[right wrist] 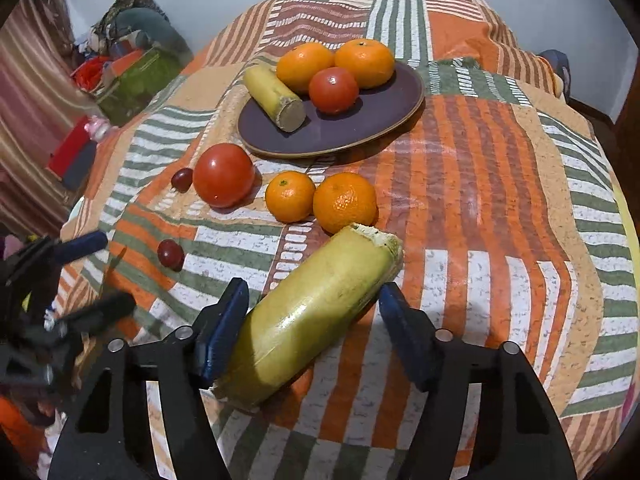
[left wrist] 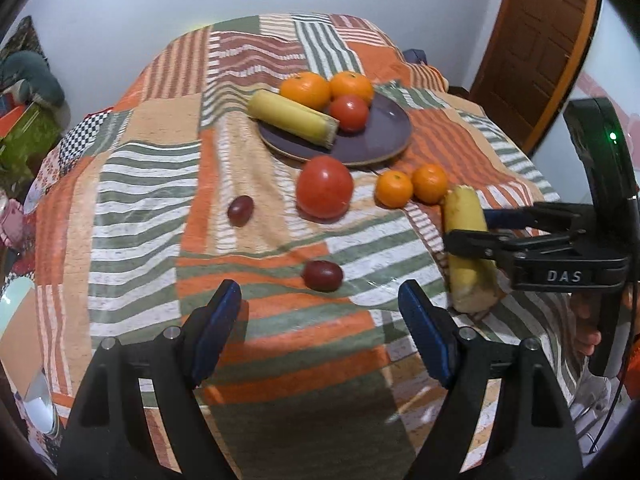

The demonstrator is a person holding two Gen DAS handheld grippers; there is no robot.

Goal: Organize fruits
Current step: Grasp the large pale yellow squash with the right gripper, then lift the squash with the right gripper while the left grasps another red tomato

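**Fruit sorting partway done: four pieces plated, six still loose**

Patchwork cloth in orange, green and white stripes covers the surface [right wrist: 500,168], with a pale wall behind it and a wooden door [left wrist: 532,48] off to the right.

Nearest, the right tongs [right wrist: 312,320] stand spread around a yellow banana piece [right wrist: 316,308] lying on the cloth. The left pad touches or nearly touches its side, while the right pad stands apart from it, so the grip does not look closed. The left tongs [left wrist: 320,320] are wide open and hold nothing, hovering just short of a dark grape [left wrist: 322,275].

Further out lie a second grape [left wrist: 240,210], a large tomato [left wrist: 324,186] and two small oranges [left wrist: 394,189] [left wrist: 430,183] side by side, all still on the cloth.

Beyond them sits the purple plate [left wrist: 384,136], already holding another banana piece [left wrist: 292,118], a smaller tomato [left wrist: 349,113] and two oranges [left wrist: 305,90] [left wrist: 351,86] at its far edge.

By my count four fruits are gathered and six remain loose: the banana piece, two grapes, the large tomato and the orange pair. The plate's near half has bare room for them.
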